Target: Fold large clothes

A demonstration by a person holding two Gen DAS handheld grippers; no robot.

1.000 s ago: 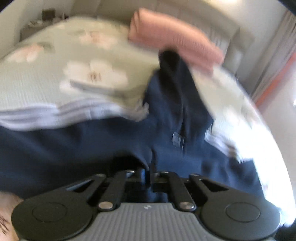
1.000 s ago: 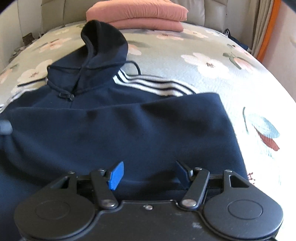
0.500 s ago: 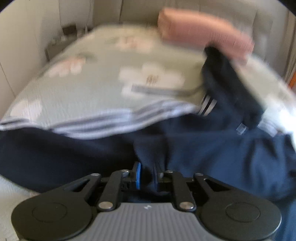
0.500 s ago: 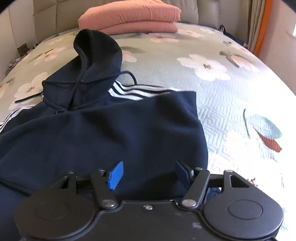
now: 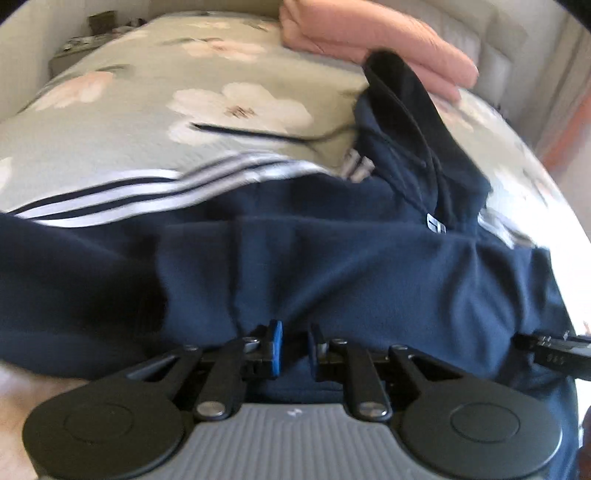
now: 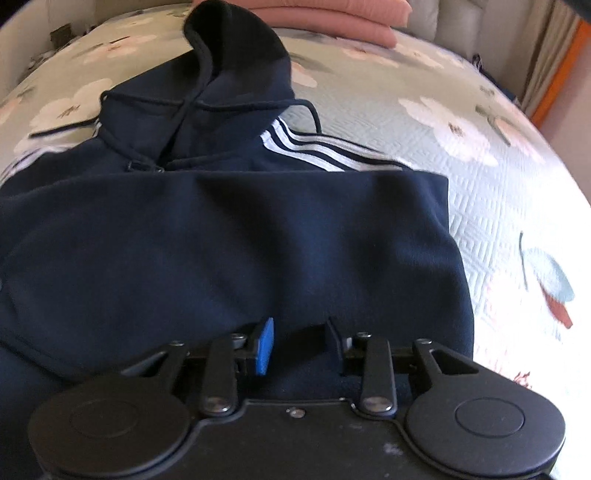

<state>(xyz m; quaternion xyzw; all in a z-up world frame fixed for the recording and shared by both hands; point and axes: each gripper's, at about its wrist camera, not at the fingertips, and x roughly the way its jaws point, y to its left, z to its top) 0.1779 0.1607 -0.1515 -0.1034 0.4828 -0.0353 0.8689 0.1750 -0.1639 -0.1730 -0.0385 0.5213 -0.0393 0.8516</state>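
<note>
A navy hoodie (image 6: pixel 221 240) with white sleeve stripes (image 6: pixel 325 151) lies on the bed, its lower part folded up over the chest and its hood (image 6: pixel 236 55) pointing to the headboard. My right gripper (image 6: pixel 301 341) hovers low over the folded edge near the right side. Its jaws are closing with navy cloth showing in the gap, and the pads do not press. My left gripper (image 5: pixel 294 347) sits over the same hoodie (image 5: pixel 369 266) further left. Its jaws stand narrowly apart and are closing, with cloth between them. The right gripper's tip (image 5: pixel 554 352) shows at the left view's right edge.
Folded pink clothes (image 6: pixel 332 14) are stacked by the headboard. A floral quilted bedspread (image 6: pixel 498 184) covers the bed, with bare cover to the hoodie's right. A nightstand (image 5: pixel 85 33) stands at the far left, and an orange-edged curtain (image 6: pixel 565 66) hangs at the right.
The left jaws have parted from fully shut and the left gripper has sunk toward the cloth. The right jaws have narrowed, and the right gripper has shifted along the folded hoodie.
</note>
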